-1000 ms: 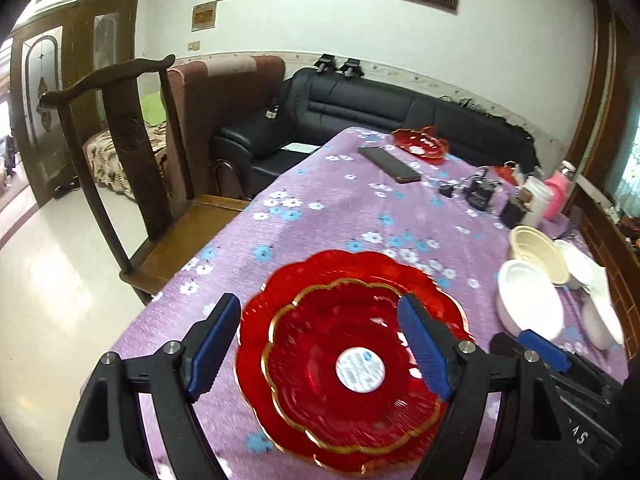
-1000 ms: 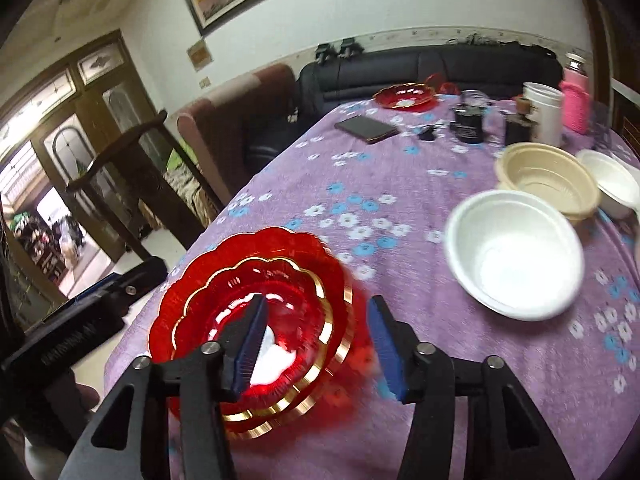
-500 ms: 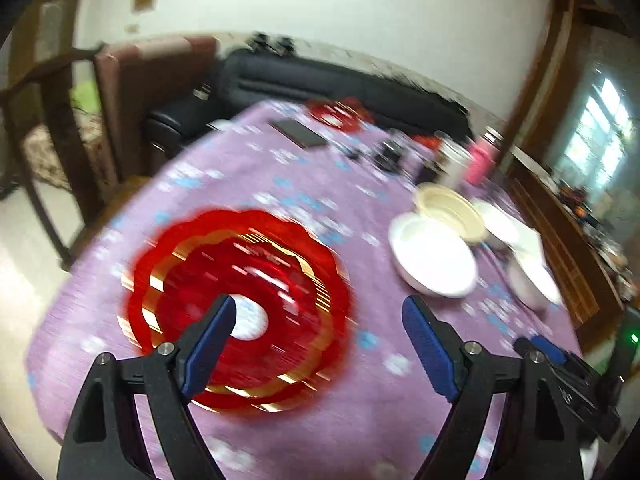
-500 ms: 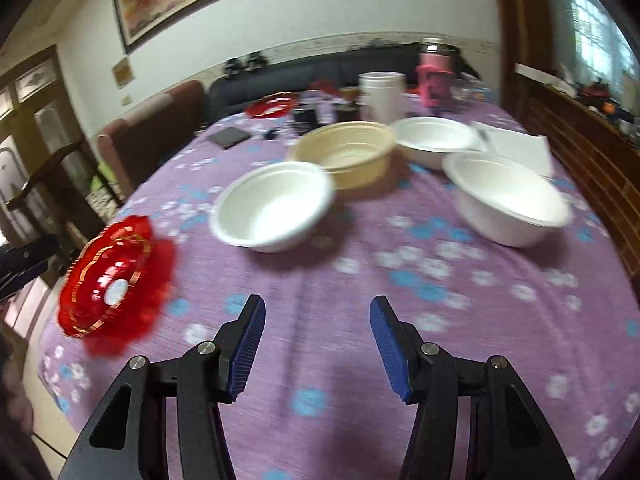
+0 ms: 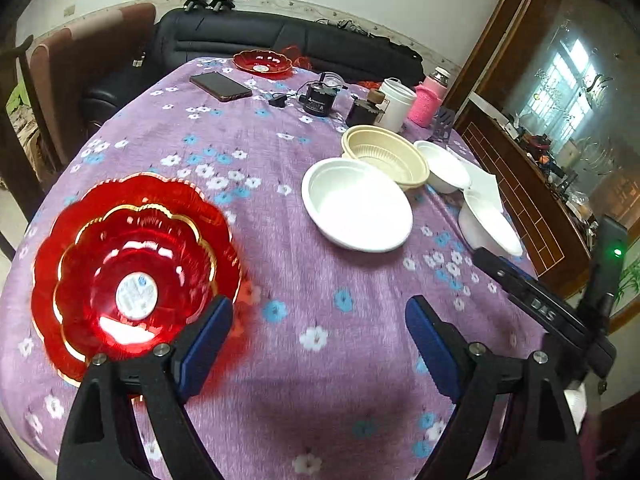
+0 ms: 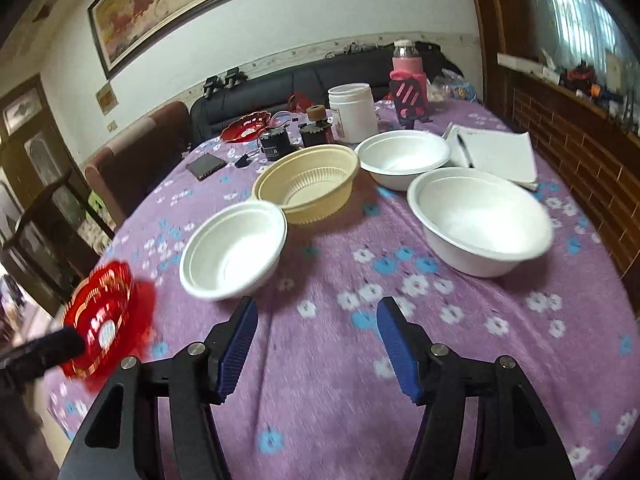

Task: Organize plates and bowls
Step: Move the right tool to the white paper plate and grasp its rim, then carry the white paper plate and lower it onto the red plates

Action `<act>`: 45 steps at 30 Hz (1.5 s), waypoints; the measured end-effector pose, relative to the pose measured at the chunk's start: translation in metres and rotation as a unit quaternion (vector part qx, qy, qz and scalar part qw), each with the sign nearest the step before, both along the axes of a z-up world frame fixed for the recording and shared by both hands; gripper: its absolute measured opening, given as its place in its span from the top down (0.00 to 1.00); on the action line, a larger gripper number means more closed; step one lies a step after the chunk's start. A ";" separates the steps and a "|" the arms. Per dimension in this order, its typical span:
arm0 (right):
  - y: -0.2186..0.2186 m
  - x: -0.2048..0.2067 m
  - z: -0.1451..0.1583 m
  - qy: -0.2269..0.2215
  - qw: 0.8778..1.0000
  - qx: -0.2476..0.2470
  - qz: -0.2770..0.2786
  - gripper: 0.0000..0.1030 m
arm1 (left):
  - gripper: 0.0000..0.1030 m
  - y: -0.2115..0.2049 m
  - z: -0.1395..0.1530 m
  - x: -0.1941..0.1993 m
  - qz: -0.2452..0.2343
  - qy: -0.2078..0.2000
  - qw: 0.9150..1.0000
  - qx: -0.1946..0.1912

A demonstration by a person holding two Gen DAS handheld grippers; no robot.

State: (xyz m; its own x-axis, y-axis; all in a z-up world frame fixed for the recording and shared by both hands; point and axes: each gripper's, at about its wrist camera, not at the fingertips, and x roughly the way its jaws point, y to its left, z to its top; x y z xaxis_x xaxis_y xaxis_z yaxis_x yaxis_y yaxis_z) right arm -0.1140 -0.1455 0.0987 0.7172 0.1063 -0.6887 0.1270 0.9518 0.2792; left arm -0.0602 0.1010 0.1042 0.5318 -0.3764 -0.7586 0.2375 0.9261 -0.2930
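Both grippers spread wide, holding nothing. Left gripper (image 5: 318, 342): red plates (image 5: 132, 264) stacked by its left finger. Right gripper (image 6: 314, 344): 3 white bowls (image 6: 234, 250) + beige bowl (image 6: 308, 184) ahead of fingertips. Risk: light bowls may skid or tip if pinched at rim.

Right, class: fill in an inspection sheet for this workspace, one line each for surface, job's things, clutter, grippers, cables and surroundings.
Surface: table under a purple floral cloth.
Job's things: stacked red plates at the near left edge; three white bowls; beige bowl; another red plate at the far end.
Clutter: phone, white jar, pink bottle, notepad with pen.
Grippers: left gripper and right gripper open, holding nothing.
Cables: black adapter; cord unclear.
Surroundings: black sofa, framed painting.
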 end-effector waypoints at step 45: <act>0.011 0.103 -0.070 0.028 0.995 0.086 0.034 0.61 | 0.65 -0.103 -0.084 0.160 0.038 0.090 0.987 0.126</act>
